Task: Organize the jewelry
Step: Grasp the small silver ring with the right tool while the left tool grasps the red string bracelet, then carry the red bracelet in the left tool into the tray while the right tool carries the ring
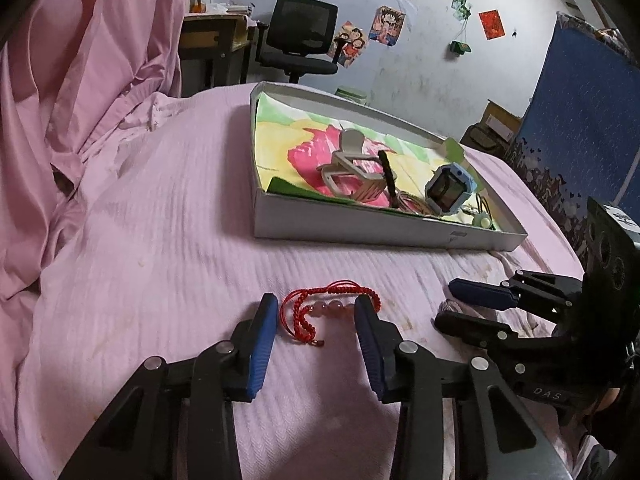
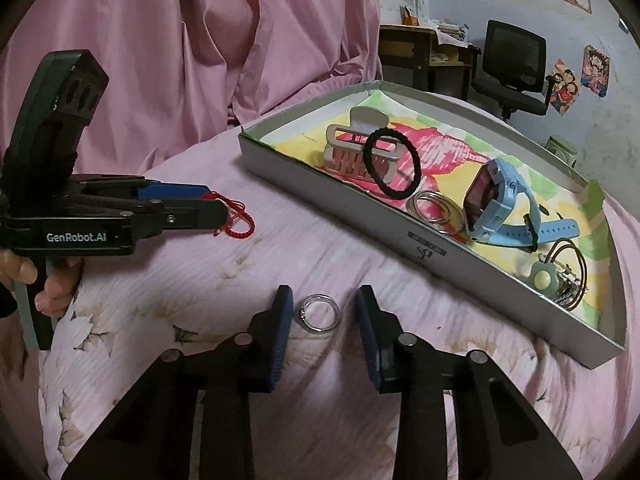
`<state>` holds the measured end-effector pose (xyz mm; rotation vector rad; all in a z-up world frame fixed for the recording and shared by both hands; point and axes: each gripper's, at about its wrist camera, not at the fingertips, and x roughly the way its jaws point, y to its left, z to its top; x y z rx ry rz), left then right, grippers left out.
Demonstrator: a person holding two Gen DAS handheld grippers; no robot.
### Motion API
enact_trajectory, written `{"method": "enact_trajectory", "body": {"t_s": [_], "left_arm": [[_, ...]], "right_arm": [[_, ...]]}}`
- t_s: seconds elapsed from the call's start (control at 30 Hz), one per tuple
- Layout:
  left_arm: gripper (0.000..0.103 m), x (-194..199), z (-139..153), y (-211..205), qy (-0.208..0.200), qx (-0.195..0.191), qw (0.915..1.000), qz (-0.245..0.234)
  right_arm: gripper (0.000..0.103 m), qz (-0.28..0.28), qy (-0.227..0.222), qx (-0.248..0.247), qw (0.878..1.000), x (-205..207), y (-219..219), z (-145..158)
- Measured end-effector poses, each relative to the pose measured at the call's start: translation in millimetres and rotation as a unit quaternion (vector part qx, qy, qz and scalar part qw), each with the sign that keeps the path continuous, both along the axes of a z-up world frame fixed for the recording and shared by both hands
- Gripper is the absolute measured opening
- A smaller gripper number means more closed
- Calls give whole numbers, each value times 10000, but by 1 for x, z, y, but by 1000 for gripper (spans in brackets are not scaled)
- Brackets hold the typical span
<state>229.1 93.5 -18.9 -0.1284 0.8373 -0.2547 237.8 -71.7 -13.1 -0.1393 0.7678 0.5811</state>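
**Jewelry on bed, two pieces between tongs**

Red cord bracelet (image 1: pixel 320 312) is lying between the left tongs (image 1: pixel 316 312), fingers flanking it, not yet clamping. Silver ring (image 2: pixel 319 313) is sitting between the right tongs (image 2: pixel 325 308), untouched. Grey box (image 2: pixel 320 184), beyond both tongs, is holding a hair claw (image 2: pixel 360 148), hair tie (image 2: pixel 394 164) and blue watch (image 2: pixel 500 204).

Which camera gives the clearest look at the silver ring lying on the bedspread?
The right wrist view: the silver ring lies in plain sight on the pink bedspread, between the right gripper's spread fingers. In the left wrist view only a pale glimpse shows between that gripper's fingers, too unclear to identify.
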Motion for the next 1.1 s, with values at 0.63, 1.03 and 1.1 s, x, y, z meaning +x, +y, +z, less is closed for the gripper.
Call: {"method": "enact_trajectory", "body": {"t_s": [0.63,1.03,1.1], "left_arm": [[9,-6,-7,6,-182,-59,9997,145],[8,-23,2,2,-492,-8,9987,117],[8,-24,6,2,-510,-19,9986,110]], "right_arm": [[18,-3,87,373,9993,-6,-11,-15],[18,-128,-274,258,9992,-16,-9,-10],[18,-139,-350,247,9990,-18,-9,-8]]}}
